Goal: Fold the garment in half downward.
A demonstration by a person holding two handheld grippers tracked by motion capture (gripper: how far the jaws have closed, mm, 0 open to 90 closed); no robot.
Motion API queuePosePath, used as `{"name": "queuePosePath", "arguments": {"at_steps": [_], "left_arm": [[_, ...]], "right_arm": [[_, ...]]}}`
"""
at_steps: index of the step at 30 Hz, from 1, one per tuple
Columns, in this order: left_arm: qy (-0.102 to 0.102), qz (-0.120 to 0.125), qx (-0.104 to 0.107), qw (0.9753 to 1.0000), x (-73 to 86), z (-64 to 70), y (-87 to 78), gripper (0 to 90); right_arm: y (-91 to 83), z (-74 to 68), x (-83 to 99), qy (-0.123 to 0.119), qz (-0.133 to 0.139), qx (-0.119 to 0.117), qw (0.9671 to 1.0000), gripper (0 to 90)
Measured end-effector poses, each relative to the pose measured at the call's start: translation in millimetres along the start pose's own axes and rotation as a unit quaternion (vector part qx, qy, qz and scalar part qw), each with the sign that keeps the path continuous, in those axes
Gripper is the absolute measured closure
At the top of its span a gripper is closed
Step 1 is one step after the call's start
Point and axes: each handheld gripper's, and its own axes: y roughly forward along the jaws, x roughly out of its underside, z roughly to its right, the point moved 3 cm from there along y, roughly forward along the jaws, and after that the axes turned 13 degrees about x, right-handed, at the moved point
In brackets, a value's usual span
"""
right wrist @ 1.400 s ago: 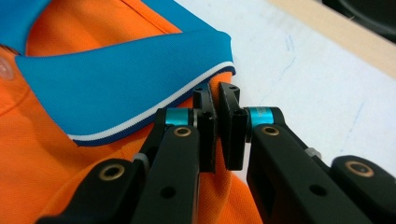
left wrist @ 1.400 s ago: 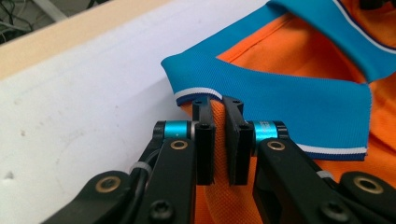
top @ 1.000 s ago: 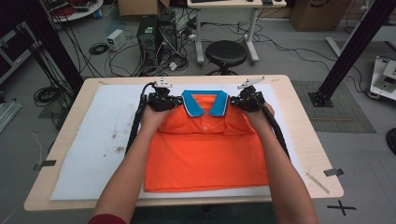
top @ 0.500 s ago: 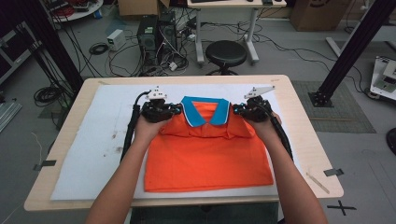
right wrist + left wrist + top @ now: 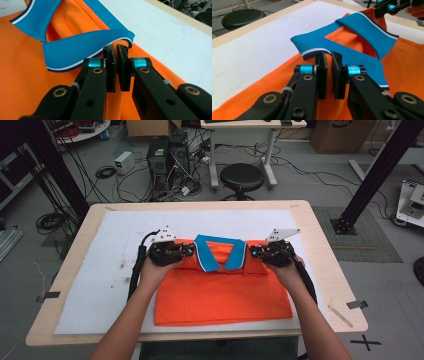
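Note:
An orange polo shirt (image 5: 220,292) with a blue collar (image 5: 220,254) lies on a white sheet (image 5: 100,270), hem toward the near edge. My left gripper (image 5: 189,251) is shut on the shirt's shoulder fabric just left of the collar. In the left gripper view its jaws (image 5: 329,57) pinch an orange fold under the collar's white-striped edge (image 5: 314,52). My right gripper (image 5: 256,253) is shut on the other shoulder. In the right gripper view it (image 5: 116,48) clamps an orange fold below the collar tip (image 5: 120,35).
The sheet covers most of a wooden table (image 5: 330,270). A thin wooden stick (image 5: 341,315) and a black tape piece (image 5: 356,304) lie near the right front corner. A black stool (image 5: 242,177) and cables stand beyond the far edge. The other gripper (image 5: 392,7) shows far off.
Both grippers have drawn the collar end of the shirt toward the near edge, holding the shoulders throughout. The hem has stayed where it was.

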Motion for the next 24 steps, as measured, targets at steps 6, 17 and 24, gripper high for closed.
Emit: {"name": "queuePosePath", "arguments": {"at_steps": [6, 17, 24], "left_arm": [[0.003, -0.009, 0.007, 0.9999, 12.5, 11.4, -3.0, 83.7], [0.017, -0.009, 0.030, 0.9994, 30.4, 44.5, -12.6, 83.6], [-0.002, -0.019, 0.054, 0.9984, 62.4, 63.4, -14.3, 82.5]], "right_arm": [[-8.5, -9.9, 11.7, -0.017, -0.001, -0.004, 0.9998, 86.9], [-34.1, -20.5, 30.5, -0.002, 0.026, -0.016, 0.9995, 86.9], [-47.8, -37.0, 56.9, 0.003, 0.020, -0.026, 0.9995, 86.2]]}}
